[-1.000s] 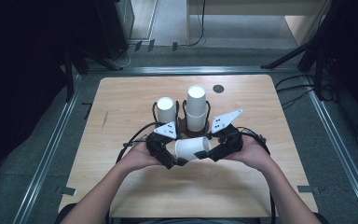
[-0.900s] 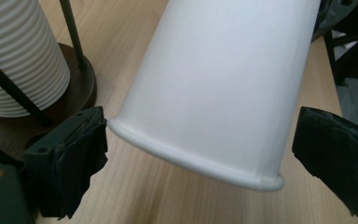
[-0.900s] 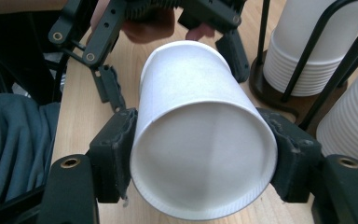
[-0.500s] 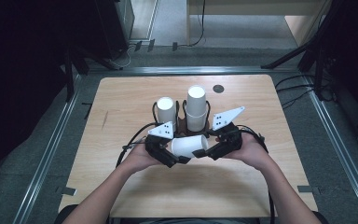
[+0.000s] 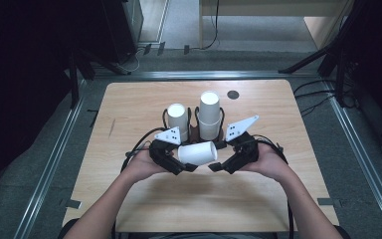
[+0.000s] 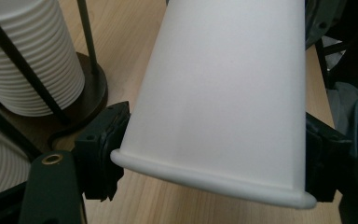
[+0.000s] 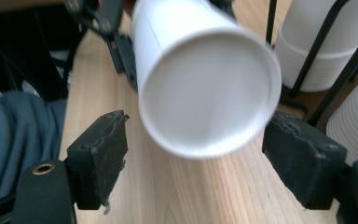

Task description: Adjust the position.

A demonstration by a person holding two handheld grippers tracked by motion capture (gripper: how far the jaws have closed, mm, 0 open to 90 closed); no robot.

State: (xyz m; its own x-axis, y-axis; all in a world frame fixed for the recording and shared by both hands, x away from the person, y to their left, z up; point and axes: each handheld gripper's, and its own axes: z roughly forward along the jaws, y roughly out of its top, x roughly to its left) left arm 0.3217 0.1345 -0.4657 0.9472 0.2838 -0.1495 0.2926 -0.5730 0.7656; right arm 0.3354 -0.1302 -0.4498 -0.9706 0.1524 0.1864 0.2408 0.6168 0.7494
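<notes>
A white paper cup (image 5: 196, 153) lies on its side in the air between my two grippers, above the near middle of the wooden table (image 5: 278, 114). My left gripper (image 5: 185, 158) has just been closing, and its pads (image 6: 105, 149) now press on the cup (image 6: 223, 93) from both sides near the rim. My right gripper (image 5: 218, 156) has just been opening. In the right gripper view its pads (image 7: 100, 154) stand apart on either side of the cup's base (image 7: 205, 93) without touching it.
Two stacks of white cups (image 5: 177, 117) (image 5: 209, 114) stand upside down in black wire holders just behind the grippers, also close in the gripper views (image 6: 32, 60) (image 7: 324, 46). A dark round spot (image 5: 233, 94) marks the far table. Metal rails run along both sides.
The right gripper's jaws have spread off the cup's base, and the left gripper's jaws have closed in on its wall. The cup and both hands have barely shifted.
</notes>
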